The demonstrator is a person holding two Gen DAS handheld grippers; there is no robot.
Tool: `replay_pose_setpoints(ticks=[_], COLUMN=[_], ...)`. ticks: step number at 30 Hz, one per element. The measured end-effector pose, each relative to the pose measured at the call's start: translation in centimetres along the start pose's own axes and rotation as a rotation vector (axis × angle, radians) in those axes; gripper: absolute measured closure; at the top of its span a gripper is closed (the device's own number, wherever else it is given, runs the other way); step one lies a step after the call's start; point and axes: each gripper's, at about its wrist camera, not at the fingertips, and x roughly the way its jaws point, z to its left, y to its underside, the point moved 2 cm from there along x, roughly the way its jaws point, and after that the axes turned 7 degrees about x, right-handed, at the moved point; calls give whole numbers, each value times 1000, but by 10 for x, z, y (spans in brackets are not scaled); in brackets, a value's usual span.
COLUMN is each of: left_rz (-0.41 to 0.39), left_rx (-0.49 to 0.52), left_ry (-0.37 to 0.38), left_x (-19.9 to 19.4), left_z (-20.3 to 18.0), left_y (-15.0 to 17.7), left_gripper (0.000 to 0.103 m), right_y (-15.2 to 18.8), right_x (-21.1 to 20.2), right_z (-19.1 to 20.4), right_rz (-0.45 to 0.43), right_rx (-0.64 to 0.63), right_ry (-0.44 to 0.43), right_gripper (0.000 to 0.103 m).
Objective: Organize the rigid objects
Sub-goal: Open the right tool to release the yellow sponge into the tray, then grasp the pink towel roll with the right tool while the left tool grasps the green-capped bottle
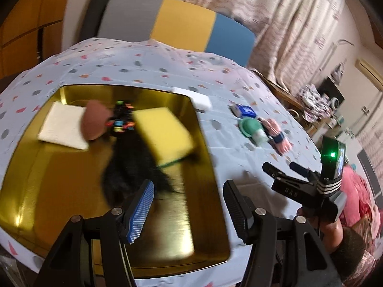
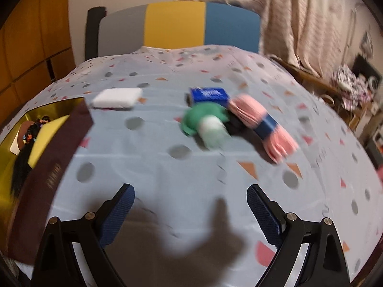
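Note:
My left gripper (image 1: 189, 186) hovers open over the near right part of a gold tray (image 1: 47, 191), with nothing between its fingers. In the tray lie a white pad (image 1: 63, 125), a brown egg-shaped piece (image 1: 94, 123), a black item with coloured bits (image 1: 121, 119), a yellow sponge (image 1: 162, 134) and a black fluffy thing (image 1: 134, 167). My right gripper (image 2: 190, 189) is open and empty above the dotted tablecloth. Beyond it lie a white block (image 2: 117, 98), a blue box (image 2: 208, 95), a green and white bottle (image 2: 205, 124) and a pink bundle with a blue band (image 2: 261, 124).
The right gripper (image 1: 280, 166) also shows at the right of the left wrist view, with a green light on its body. A dark brown band (image 2: 55, 162) crosses the left of the right wrist view, beside the tray (image 2: 7, 167). A grey, yellow and blue chair back (image 2: 174, 25) stands behind the table.

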Motion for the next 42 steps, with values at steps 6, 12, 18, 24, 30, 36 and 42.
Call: replay_pose_setpoints(ticks=[6,12,18,24,30,36,42], left_rz=[33,56,75,98,123,136,160], left_rx=[59,119,130,146,166,198,222], left_ry=[55,74,85,74,76,98,103], left_x=[15,23,27,35,49,68,101], left_z=[-37,-66,-81,-88,-99,-121,-144], left_y=[-4,-8,-12,-14,-18,-30,-51], left_gripper=[42,42,42,42,42,42,42], right_y=[-1,-47,-92,-101,-87,-73,-47], right_x=[1,15,54,96,91,70,43], right_z=[-48,-81,-88,-92,-101,-112,-135], right_rz=[-5,-74,-50,51,10,-11,-47], right_rx=[18,-5,-65,-49,36,111,279], right_ry=[27,75,92,-43,-89,-89,-57], right_gripper=[8,8,10,38,52,56,56])
